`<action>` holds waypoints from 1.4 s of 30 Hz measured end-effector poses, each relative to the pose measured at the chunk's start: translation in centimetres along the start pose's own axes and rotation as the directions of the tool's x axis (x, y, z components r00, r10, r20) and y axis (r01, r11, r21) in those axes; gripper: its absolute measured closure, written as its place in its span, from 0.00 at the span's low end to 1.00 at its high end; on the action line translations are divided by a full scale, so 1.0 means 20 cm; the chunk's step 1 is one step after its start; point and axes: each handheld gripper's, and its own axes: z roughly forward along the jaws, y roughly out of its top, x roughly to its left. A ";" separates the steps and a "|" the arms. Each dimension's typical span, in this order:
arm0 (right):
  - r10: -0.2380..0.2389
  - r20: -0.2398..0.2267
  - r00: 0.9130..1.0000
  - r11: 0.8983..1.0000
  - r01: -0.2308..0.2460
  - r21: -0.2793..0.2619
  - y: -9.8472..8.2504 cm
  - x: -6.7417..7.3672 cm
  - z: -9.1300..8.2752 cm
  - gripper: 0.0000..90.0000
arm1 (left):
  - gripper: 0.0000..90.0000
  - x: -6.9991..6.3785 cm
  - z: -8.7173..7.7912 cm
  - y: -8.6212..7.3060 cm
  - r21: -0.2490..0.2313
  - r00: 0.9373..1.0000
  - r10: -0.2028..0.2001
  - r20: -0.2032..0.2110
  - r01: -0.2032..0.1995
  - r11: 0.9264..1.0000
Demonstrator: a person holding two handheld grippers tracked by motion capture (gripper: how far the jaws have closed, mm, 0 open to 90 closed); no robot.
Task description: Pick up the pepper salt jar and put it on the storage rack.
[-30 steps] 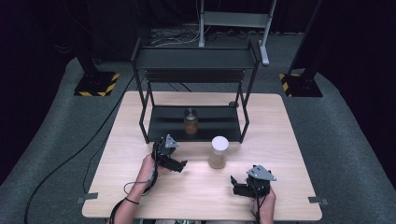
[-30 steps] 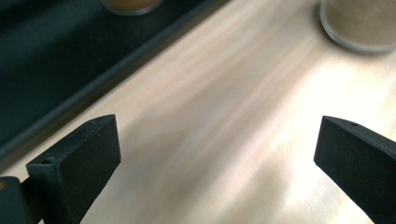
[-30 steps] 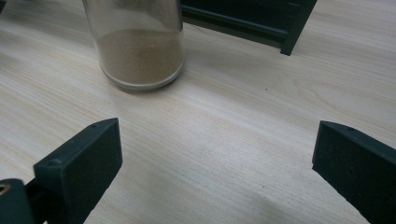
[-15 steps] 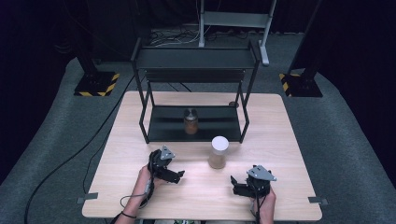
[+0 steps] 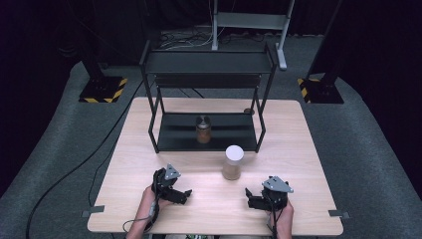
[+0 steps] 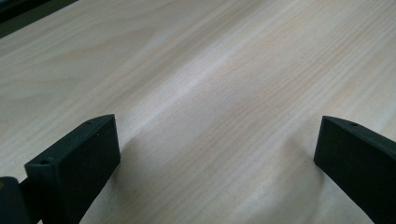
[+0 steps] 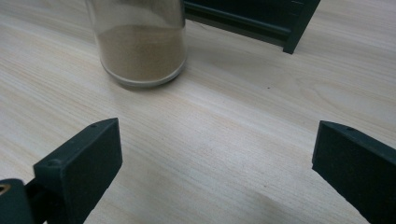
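Note:
A clear jar with a white lid (image 5: 233,162) stands on the wooden table (image 5: 298,144), filled partway with tan powder (image 7: 140,56). A smaller brown jar with a dark lid (image 5: 203,129) sits on the lower shelf of a black metal rack (image 5: 164,127). My left gripper (image 5: 185,195) rests near the table's front edge, left of centre, open over bare wood (image 6: 210,116). My right gripper (image 5: 250,198) sits front right, open, with the white-lidded jar ahead and to the left of its jaws.
The black rack has a top shelf (image 5: 209,62) and thin legs (image 5: 261,129) on the table's far half. A small round dark thing (image 5: 247,111) lies by the rack's back right leg. Cables (image 5: 74,169) trail over the grey floor at left.
My left gripper has drawn back toward the front edge of the table and a little right. The right gripper and both jars stay put.

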 end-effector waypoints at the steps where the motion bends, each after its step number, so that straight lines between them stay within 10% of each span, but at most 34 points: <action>1: -0.004 -0.001 1.000 1.000 0.004 0.003 0.00 0.00 0.00 0.00 | 0.00 -0.01 0.00 0.00 0.001 1.000 0.007 -0.007 -0.007 1.000; 27: 0.004 -0.046 0.999 1.000 -0.004 0.003 0.02 -0.01 0.03 0.00 | 0.00 -0.01 -0.03 -0.06 -0.021 1.000 0.028 0.007 -0.028 0.999; 42: -0.050 -0.107 0.993 0.980 0.028 -0.197 0.11 0.03 0.08 0.00 | 0.00 -0.01 -0.03 -0.06 -0.021 1.000 0.028 0.008 -0.028 0.999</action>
